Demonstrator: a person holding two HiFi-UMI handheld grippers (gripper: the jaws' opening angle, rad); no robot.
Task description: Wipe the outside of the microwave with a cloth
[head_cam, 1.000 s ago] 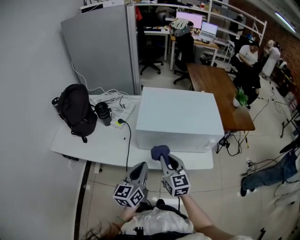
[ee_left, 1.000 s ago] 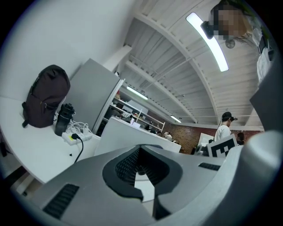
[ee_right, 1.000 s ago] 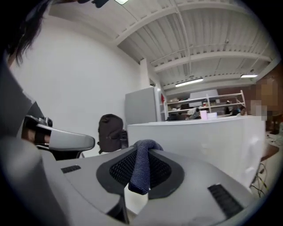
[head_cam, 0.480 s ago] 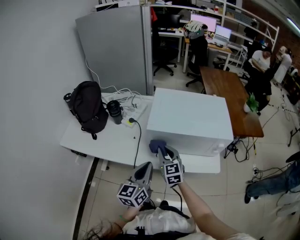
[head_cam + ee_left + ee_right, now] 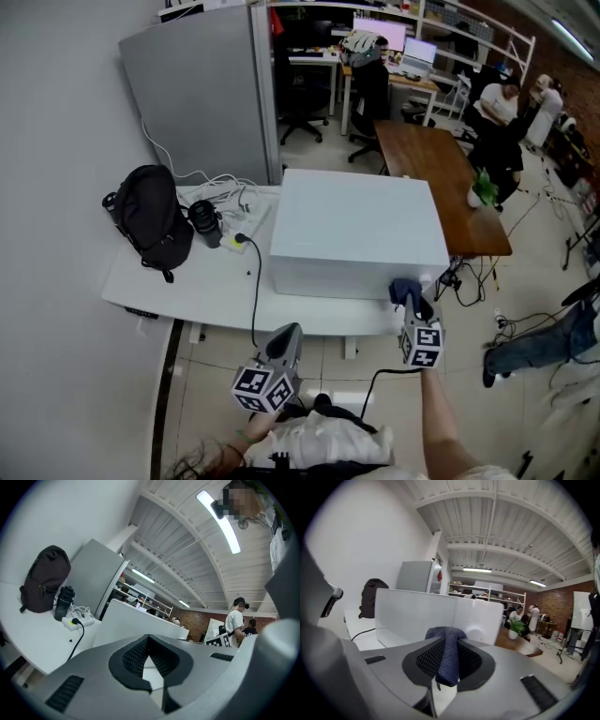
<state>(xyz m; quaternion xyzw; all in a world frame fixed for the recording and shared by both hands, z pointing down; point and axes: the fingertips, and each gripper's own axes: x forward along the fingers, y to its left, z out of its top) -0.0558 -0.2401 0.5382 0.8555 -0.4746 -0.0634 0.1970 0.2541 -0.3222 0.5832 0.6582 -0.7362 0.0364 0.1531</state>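
The white microwave (image 5: 356, 234) stands on the white table (image 5: 178, 286), its front face toward me. My right gripper (image 5: 410, 298) is shut on a dark blue cloth (image 5: 404, 289) and holds it at the microwave's front right corner. In the right gripper view the cloth (image 5: 449, 658) hangs out between the jaws of the right gripper (image 5: 447, 639), with the microwave (image 5: 422, 613) just ahead. My left gripper (image 5: 281, 342) hangs shut and holds nothing, below the table's front edge. In its own view the left gripper (image 5: 148, 639) points toward the microwave (image 5: 131, 625).
A black backpack (image 5: 153, 220), a black bottle (image 5: 206, 225) and a power strip with cables (image 5: 239, 239) lie left of the microwave. A grey partition (image 5: 202, 94) stands behind. A wooden table (image 5: 441, 183) with a plant (image 5: 482, 194) is at the right, people beyond.
My right gripper has carried the cloth rightward along the microwave's front, from near its left part to the right corner. The left gripper has stayed low by the table edge.
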